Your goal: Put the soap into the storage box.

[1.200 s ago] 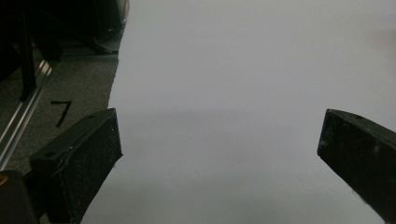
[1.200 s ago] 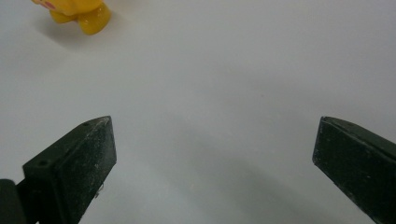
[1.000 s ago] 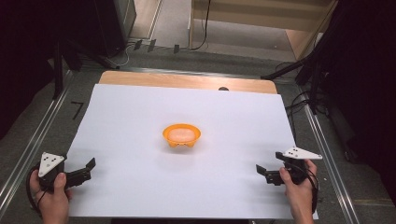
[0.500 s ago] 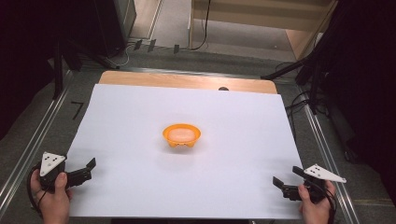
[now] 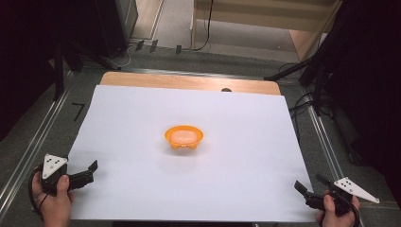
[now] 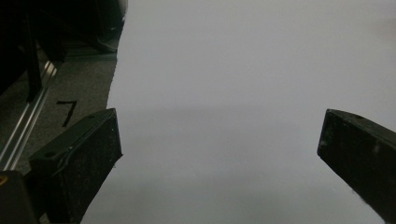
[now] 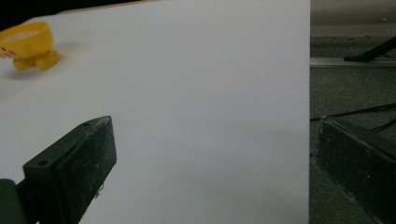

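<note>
bowl: orange bowl [image 5: 184, 136] sits upright mid-sheet, something pale inside; we can't tell what. Small feet under it show in the right gripper view [image 7: 28, 44].
sheet: white sheet [image 5: 142, 113] covers most of the bench [image 5: 189, 82]; nothing else on it near the bowl.
left tool: left tool [image 5: 84, 172] is well apart from the bowl, off its near-left, at the sheet's edge. Jaws spread wide, nothing between them; the left gripper view shows bare sheet in the gap.
right tool: right tool [image 5: 308, 190] is well apart from the bowl, off its near-right, at the sheet's corner. Jaws wide apart, empty; one jaw over the sheet, the other past its edge.
step: we judge this as the reach-in toward the bowl, not yet begun.
approach: we go in with one tool only, low and level with the rim, jaws kept wide until the rim wall is between them.
grip: we take the rim wall, one jaw inside and one outside, clear of the contents.
risk: the bowl looks light and footed; a nudge before closing will likely skate it across the sheet or tip it.
other tool: we keep it back of the bowl's path, ready to steady the far side.
</note>
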Demonstrator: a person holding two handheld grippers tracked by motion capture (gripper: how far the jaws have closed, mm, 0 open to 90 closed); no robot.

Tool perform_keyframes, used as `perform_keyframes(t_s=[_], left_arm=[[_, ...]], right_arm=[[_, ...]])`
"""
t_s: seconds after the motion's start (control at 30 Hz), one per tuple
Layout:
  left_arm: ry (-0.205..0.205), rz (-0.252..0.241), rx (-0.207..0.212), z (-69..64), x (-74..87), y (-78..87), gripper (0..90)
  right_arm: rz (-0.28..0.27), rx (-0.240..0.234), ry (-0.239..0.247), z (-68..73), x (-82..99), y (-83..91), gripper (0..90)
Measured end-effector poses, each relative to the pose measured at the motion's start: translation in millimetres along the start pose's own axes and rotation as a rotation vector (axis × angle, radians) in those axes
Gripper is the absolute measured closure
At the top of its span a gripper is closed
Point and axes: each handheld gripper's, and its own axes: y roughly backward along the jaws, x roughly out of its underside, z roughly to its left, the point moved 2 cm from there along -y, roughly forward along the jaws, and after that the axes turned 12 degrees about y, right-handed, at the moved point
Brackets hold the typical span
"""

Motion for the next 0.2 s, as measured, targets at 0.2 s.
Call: perform_keyframes(t_s=[0.2], left_arm=[[0.020,0.014,0.005,1.7,-0.7,-1.2,0.0]], right_arm=[[0.010,0.021,-0.005,4.4,3.3,-2.5,2.4]])
